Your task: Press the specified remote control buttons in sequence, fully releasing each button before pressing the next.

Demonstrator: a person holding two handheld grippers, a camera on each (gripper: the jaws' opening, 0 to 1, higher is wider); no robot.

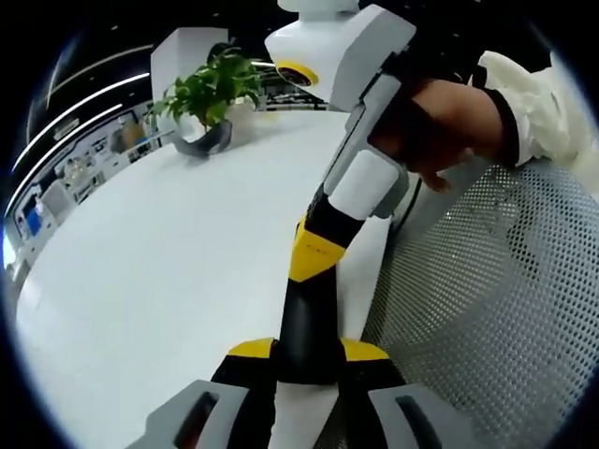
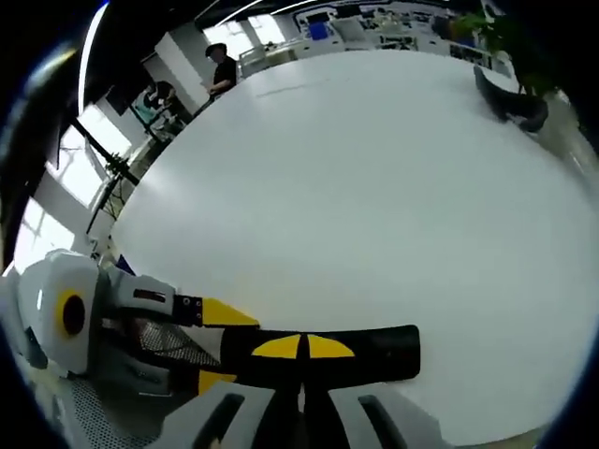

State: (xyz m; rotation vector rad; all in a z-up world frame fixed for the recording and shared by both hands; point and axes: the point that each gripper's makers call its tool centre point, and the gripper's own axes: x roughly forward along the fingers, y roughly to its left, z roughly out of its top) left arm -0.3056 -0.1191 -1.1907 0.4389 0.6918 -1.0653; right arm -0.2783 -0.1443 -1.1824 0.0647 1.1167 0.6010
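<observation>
Your L gripper (image 1: 309, 354) is clamped on the near end of the black remote (image 1: 307, 318), held just above the white table (image 1: 168, 271). Its long axis runs straight fwd. R gripper (image 2: 303, 348), jaws pinched together, sits crosswise on its top, mid-length. Buttons can't be made out.

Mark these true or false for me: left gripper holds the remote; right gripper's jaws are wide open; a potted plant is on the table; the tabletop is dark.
1. The left gripper holds the black remote between its jaws. True.
2. The right gripper has its jaws wide open. False: its yellow tips sit together, against the remote.
3. A potted plant stands on the table. True.
4. The tabletop is dark. False: it is white.
</observation>
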